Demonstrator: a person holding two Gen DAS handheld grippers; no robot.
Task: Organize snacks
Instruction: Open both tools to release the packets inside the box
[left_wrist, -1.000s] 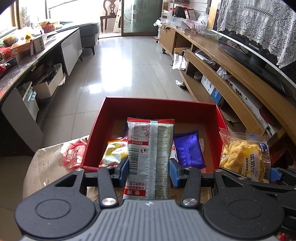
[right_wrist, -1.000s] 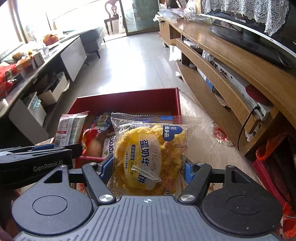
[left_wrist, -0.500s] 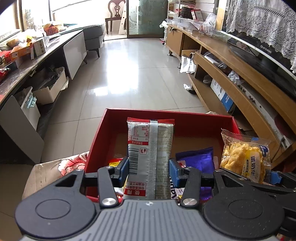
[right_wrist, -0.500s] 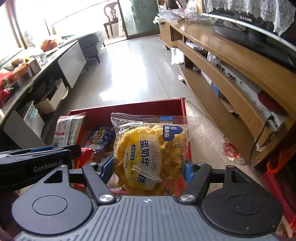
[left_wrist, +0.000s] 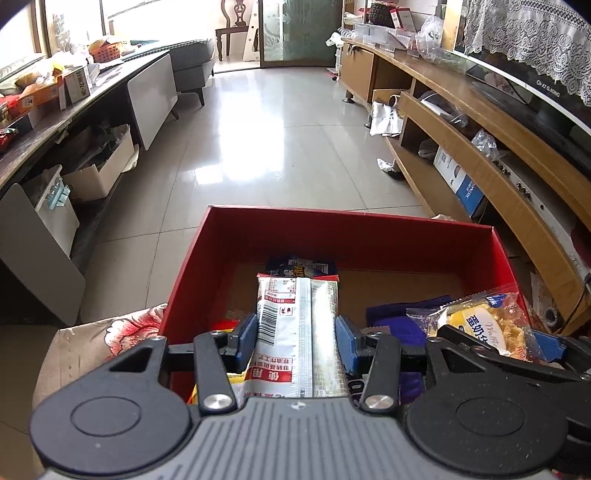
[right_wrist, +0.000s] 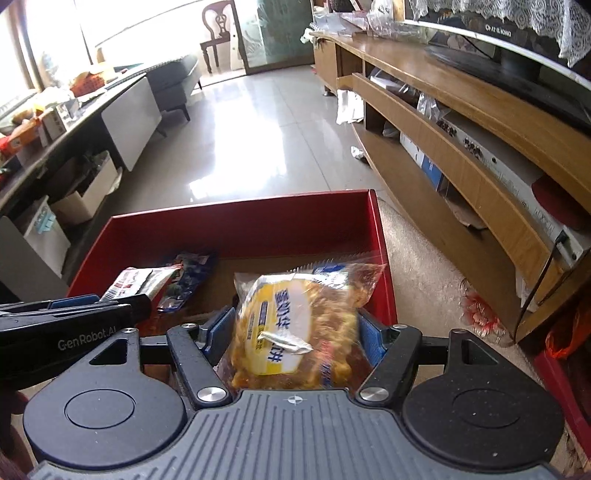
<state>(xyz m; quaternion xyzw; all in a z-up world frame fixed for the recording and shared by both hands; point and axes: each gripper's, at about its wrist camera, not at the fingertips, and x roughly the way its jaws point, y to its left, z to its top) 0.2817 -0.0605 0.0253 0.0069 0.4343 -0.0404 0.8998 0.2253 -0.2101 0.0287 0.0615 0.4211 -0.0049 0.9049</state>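
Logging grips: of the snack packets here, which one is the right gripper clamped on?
The clear bag of yellow waffle snacks, pinched in the right gripper. The silver packet is in the left gripper; the purple one lies loose.

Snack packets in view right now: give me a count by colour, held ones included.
Silver-white packet, in left gripper: 1
Yellow waffle bag, in right gripper: 1
Purple packet: 1
Dark blue packet: 1
Total: 4, over or in the red box.

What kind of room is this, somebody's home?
Most likely a home living room: a sofa, a TV on a long wooden stand, and a dining chair by the glass door.
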